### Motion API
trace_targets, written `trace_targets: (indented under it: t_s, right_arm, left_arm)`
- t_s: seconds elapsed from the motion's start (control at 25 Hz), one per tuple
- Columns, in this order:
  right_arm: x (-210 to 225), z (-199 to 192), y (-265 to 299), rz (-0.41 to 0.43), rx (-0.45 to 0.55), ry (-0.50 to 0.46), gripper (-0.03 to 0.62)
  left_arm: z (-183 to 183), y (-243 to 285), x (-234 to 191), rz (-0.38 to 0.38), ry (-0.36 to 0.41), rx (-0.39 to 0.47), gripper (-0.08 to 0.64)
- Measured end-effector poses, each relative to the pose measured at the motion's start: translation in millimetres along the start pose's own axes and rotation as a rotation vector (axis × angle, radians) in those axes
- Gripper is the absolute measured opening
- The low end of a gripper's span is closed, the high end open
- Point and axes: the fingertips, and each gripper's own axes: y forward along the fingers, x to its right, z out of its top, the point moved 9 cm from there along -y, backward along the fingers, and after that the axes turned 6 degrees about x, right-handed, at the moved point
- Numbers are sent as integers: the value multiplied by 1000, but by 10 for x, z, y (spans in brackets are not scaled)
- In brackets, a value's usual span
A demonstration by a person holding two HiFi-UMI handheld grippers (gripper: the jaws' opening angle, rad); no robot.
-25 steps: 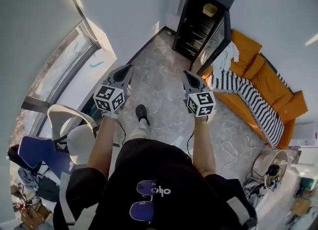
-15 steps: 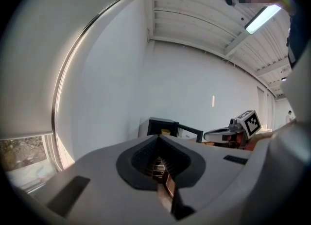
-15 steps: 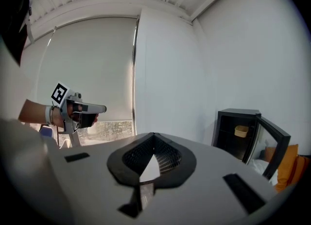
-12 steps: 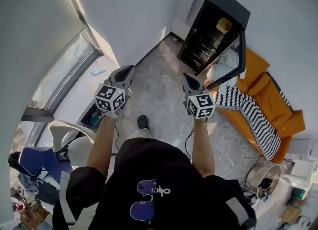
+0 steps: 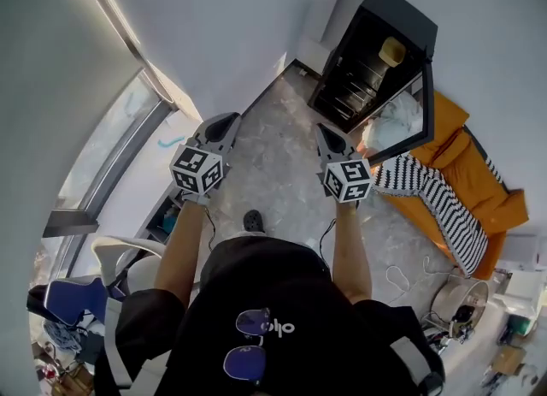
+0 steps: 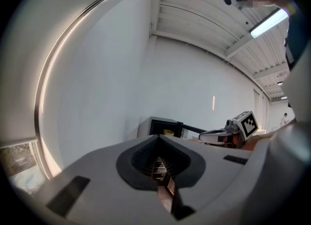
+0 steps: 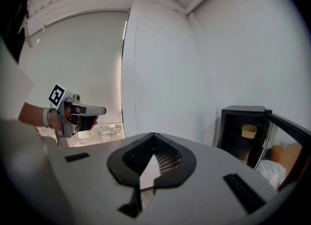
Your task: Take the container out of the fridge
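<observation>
1. Container: it's on an upper shelf of the open fridge, well away from you. It looks like a light, thin plastic tub, probably squashy, so pinch its rim gently.
2. Your left gripper and right gripper are both closed with nothing in them.
3. There's plenty of floor ahead. Mind the door swung out beside the sofa.

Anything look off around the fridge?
Nothing spilled or damaged. The black mini fridge stands with its glass door open, the pale yellow container sitting on an upper shelf. Only clutter: loose white cables on the floor near the orange sofa.
</observation>
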Motion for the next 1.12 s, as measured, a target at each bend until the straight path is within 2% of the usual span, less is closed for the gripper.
trace_targets:
  t_s: [0.6,0.88,1.12]
  right_arm:
    - [427,71,512,-75,-20,4,8]
    - [910,30,872,-98,-14,22,8]
    - [1544,131,1415,-109,-5,25,8]
  left_arm:
    - [-61,738,-501,-74,-33,-27,5]
    - [-136,1301,-722,-95,-30,-53,5]
    - [-97,2087,-1057,-101,-10,-89,5]
